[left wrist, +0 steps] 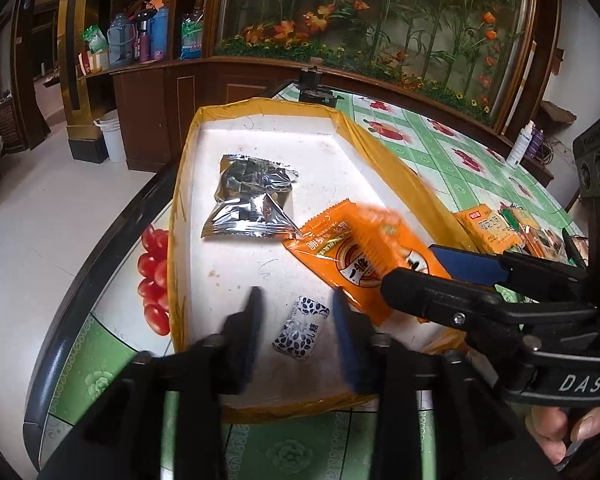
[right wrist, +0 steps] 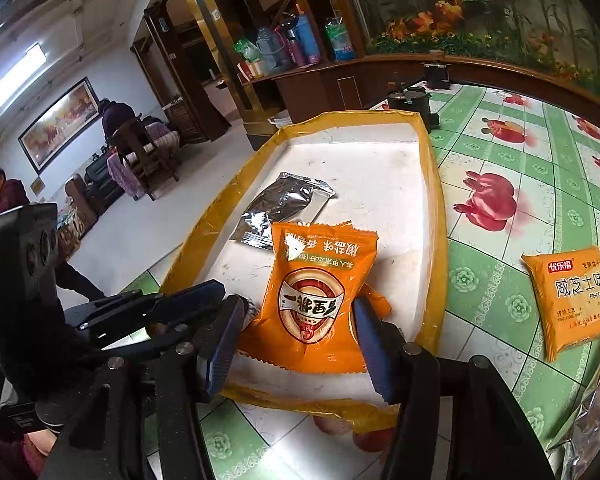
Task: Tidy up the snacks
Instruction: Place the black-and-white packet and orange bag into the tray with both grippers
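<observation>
**Helper:** How far along are you?

**Me:** Partway, I think. Three snacks lie in the tray [left wrist: 188, 184] already. The silver packet [left wrist: 250, 200] is far out in front of my left gripper [left wrist: 296, 332]. A small candy [left wrist: 300, 334] lies right between its fingers, but the pads do not press it, so those jaws are spread. The orange packet [right wrist: 316, 300] lies between the fingers of my right gripper [right wrist: 300, 320]. Those are spread too, not pinching it.

**Helper:** What is left?

**Me:** A yellow biscuit pack [right wrist: 570, 304] waits on the table, off to the right of my right gripper, outside the tray. More packs sit near it, but I cannot tell which kinds.

**Helper:** What do they feel like, you guess?

**Me:** The silver one is shiny and crinkly. The orange ones look smooth and puffy. The tray is flat and white with a yellow taped rim.
</observation>
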A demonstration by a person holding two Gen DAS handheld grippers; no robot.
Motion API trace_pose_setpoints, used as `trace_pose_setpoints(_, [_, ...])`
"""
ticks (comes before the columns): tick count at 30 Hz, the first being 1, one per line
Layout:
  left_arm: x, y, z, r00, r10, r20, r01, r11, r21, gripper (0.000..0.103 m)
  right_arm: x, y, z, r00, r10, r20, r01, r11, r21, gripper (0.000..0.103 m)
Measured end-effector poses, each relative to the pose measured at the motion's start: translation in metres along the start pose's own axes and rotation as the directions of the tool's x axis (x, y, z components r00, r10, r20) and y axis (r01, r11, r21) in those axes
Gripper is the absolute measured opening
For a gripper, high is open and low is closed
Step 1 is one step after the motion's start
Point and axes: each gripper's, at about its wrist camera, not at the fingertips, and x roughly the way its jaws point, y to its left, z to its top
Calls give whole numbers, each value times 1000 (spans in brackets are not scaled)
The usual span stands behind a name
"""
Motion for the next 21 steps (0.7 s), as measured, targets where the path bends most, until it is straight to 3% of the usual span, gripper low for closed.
trace_pose_setpoints(4, [-1, 1, -1, 1000, -15, 6, 15, 1000, -3, 45, -2, -1, 0, 1000, 9, 5, -9, 1000, 10, 68])
trace_pose_setpoints(10, [-2, 1, -1, 1000, -25, 12, 25, 1000, -7, 46, -16, -12, 4, 998, 38, 54, -42, 997, 70, 69])
trace_pose_setpoints(15, [-2, 1, -1, 999, -33, 16, 33, 999, -10, 46, -30, -25, 6, 995, 3, 100, -14, 993, 115, 73])
trace_pose_setpoints(21, [-3, 1, -1, 999, -32, 17, 32, 999, -10, 46, -35, -45, 3, 985, 70, 155, -106, 965, 240, 73])
